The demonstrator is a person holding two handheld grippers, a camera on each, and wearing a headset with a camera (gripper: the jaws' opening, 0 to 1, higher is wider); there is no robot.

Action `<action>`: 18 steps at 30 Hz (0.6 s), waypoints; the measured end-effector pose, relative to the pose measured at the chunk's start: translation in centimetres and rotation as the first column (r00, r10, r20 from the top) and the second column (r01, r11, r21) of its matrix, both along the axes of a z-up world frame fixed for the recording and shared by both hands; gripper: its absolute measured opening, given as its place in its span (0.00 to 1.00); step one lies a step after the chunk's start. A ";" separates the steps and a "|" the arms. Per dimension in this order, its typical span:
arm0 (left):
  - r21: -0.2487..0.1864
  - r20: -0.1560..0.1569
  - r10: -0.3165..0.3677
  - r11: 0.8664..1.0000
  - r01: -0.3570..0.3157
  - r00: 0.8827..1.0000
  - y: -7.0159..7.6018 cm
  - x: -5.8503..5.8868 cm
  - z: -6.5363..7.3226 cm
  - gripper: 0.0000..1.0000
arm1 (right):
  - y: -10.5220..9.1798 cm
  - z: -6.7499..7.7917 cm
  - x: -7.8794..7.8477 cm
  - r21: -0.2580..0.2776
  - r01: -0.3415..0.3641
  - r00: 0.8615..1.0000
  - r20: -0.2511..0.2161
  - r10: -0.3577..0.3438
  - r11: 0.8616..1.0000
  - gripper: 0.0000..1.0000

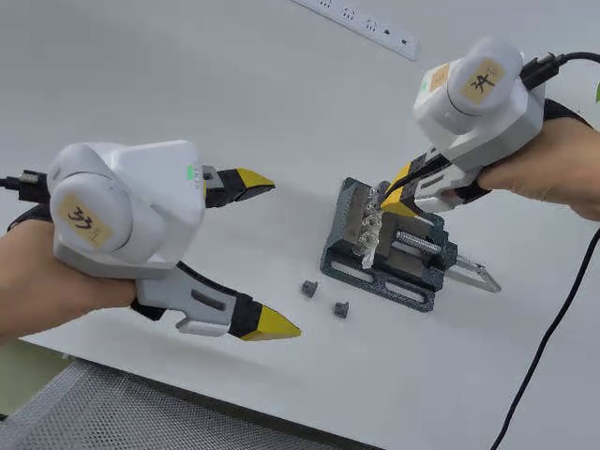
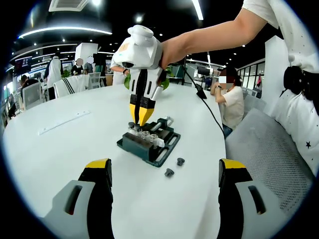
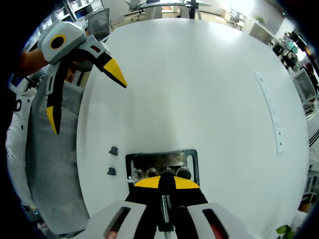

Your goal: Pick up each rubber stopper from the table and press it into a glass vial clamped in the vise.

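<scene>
A dark vise [image 1: 424,274] [image 2: 162,152] [image 3: 192,158] clamps a row of glass vials [image 1: 371,231] [image 2: 145,134] [image 3: 145,174]. Two small grey rubber stoppers [image 1: 309,288] [image 1: 341,308] [image 2: 169,172] [image 3: 113,150] lie on the white table in front of it. My right gripper [image 1: 395,197] [image 2: 141,118] [image 3: 166,182] is shut, its yellow tips down on the vial row; anything between them is hidden. My left gripper [image 1: 267,253] [image 2: 164,164] [image 3: 85,102] hovers wide open left of the stoppers, holding nothing.
A white power strip [image 1: 361,23] [image 3: 271,112] lies at the table's far side. A black cable [image 1: 553,328] trails from the right gripper off the table edge. A grey mesh chair [image 1: 94,403] sits below the near edge. People sit in the background.
</scene>
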State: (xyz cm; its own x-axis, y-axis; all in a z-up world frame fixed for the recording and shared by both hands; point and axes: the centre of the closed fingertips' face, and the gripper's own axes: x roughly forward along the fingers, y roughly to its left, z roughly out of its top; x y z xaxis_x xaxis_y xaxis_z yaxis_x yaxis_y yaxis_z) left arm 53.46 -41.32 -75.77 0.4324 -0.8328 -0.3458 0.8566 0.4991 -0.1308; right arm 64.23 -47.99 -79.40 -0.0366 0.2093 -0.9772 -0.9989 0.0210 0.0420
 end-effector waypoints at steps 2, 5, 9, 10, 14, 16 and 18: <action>-0.001 -0.001 -0.001 1.000 0.001 1.000 -0.1 0.0 0.0 0.87 | 0.0 0.0 0.0 0.000 -0.002 1.000 0.001 0.002 1.000 0.03; 0.000 -0.001 -0.003 1.000 0.003 1.000 -0.1 0.0 0.0 0.87 | 0.0 -0.1 0.1 0.000 0.002 1.000 -0.004 -0.002 1.000 0.03; -0.002 0.000 -0.007 1.000 0.007 1.000 -0.2 0.0 0.0 0.86 | 0.1 -0.2 0.1 0.001 -0.001 1.000 -0.007 0.001 1.000 0.04; -0.003 0.000 -0.007 1.000 0.007 1.000 -0.2 0.0 0.1 0.86 | 0.1 -0.2 0.0 0.000 0.000 1.000 -0.007 0.000 1.000 0.04; -0.004 0.001 -0.009 1.000 0.009 1.000 -0.3 0.0 0.1 0.86 | 0.1 -0.3 0.0 0.002 -0.004 1.000 -0.009 0.005 1.000 0.04; -0.006 0.001 -0.009 1.000 0.009 1.000 -0.3 0.0 0.2 0.86 | 0.1 -0.3 0.0 0.002 -0.008 1.000 -0.012 0.008 1.000 0.04; -0.004 0.001 -0.010 1.000 0.010 1.000 -0.3 0.0 0.2 0.85 | 0.1 -0.3 0.0 0.003 -0.002 1.000 -0.018 0.002 1.000 0.04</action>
